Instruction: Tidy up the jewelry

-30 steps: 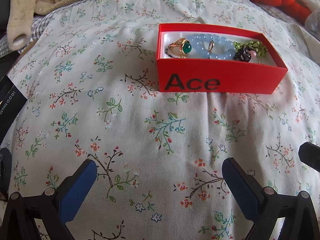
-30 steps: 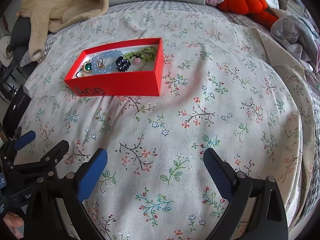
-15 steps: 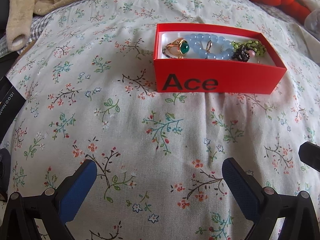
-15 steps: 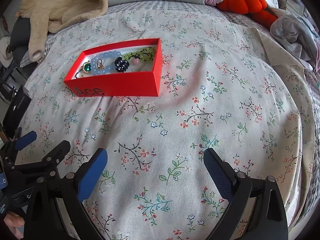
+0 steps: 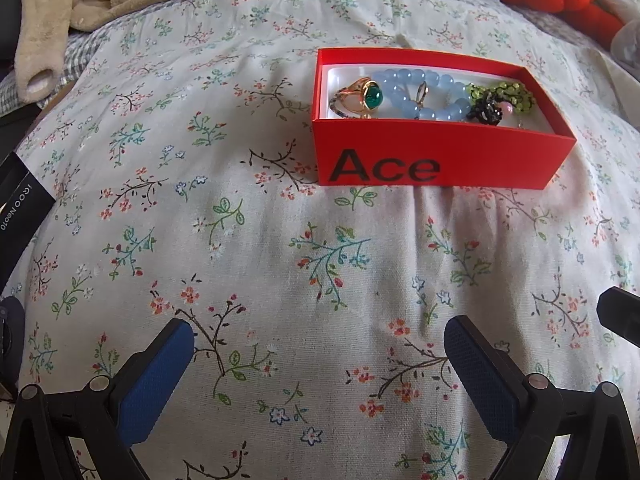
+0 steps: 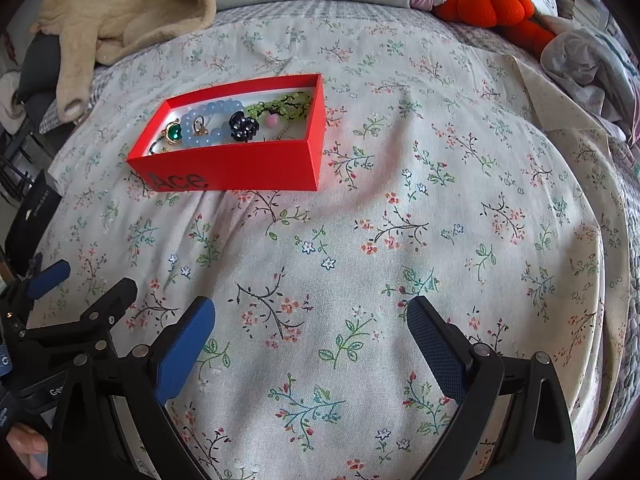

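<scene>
A red "Ace" box [image 5: 440, 160] [image 6: 240, 168] sits on the floral bedspread. Inside lie a gold ring with a green stone [image 5: 370, 95] [image 6: 175, 133], a blue bead bracelet [image 5: 424, 94] [image 6: 212, 118], a small gold ring [image 5: 421, 94], a black flower piece [image 5: 486, 110] [image 6: 243, 127] and a green bead strand [image 5: 504, 94] [image 6: 280, 106]. My left gripper [image 5: 318, 356] is open and empty, well short of the box. My right gripper [image 6: 310, 338] is open and empty, to the box's near right. The left gripper also shows in the right wrist view [image 6: 84, 292].
A beige fleece garment [image 6: 128, 12] lies at the far left. An orange pumpkin plush [image 6: 488, 6] and pillows lie at the back. Crumpled cloth [image 6: 588, 64] lies at the far right. A black box [image 5: 20, 196] sits at the bed's left edge.
Both views have shifted very slightly; the box sits a touch lower and closer in the left wrist view. Both grippers stay open and empty.
</scene>
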`<state>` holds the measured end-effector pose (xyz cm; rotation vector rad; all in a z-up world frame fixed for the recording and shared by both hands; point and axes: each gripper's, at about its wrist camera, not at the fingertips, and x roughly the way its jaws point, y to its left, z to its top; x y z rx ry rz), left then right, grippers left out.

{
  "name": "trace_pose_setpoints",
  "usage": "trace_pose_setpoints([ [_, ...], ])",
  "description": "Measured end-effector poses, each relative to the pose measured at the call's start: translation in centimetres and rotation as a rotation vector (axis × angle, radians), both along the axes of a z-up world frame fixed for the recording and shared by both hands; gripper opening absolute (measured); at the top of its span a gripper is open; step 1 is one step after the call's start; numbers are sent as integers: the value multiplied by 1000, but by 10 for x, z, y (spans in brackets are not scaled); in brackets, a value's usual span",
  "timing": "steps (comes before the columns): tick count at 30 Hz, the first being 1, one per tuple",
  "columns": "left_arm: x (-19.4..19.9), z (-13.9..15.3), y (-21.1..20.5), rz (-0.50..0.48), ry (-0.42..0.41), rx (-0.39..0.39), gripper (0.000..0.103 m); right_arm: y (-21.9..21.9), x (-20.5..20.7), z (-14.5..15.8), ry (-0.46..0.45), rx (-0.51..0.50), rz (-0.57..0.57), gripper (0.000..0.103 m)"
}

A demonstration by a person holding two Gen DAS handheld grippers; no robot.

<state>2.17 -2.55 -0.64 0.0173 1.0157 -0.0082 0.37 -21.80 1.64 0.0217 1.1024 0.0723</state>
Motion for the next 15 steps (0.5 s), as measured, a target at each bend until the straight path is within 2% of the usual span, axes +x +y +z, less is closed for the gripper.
trace_pose_setpoints([
  [15,1,-2,1,9,8,2,103,0,0,0,0,0,0,98],
])
